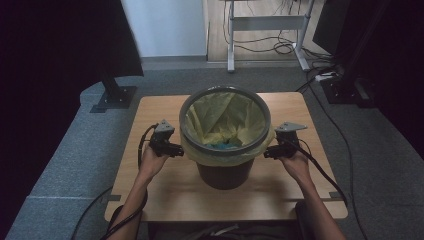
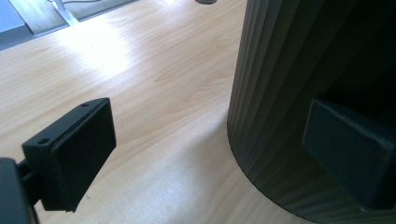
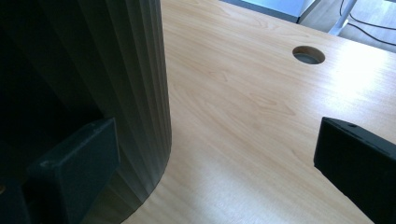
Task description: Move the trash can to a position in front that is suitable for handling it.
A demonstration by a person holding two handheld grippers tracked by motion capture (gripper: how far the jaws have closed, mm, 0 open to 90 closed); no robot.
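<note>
A dark, ribbed, round plastic waste bin (image 1: 224, 170) stands near the middle of the light wooden bench (image 1: 165, 190), lined with a pale yellow plastic bag (image 1: 220, 120) whose edge folds out over the grey rim. Something blue (image 1: 226, 145) lies at the bottom of the bag — too small to tell what it is.

The left hand-held gripper (image 1: 172, 148) sits just beside the bin's left side, below the rim, held by the person's left hand (image 1: 152, 159). In the left gripper view its jaws stand wide apart: one black pad over bare bench, the other in front of the bin's ribbed wall (image 2: 280, 93), with nothing clamped between them.

The right hand-held gripper (image 1: 270, 151) mirrors it at the bin's right side, in the right hand (image 1: 295, 162). Its jaws are also spread wide — one pad against the dark ribbed wall (image 3: 135, 70), the other over the bench, where a round cable hole (image 3: 308, 54) shows in the wood. Cables trail from both grippers toward the person.
</note>
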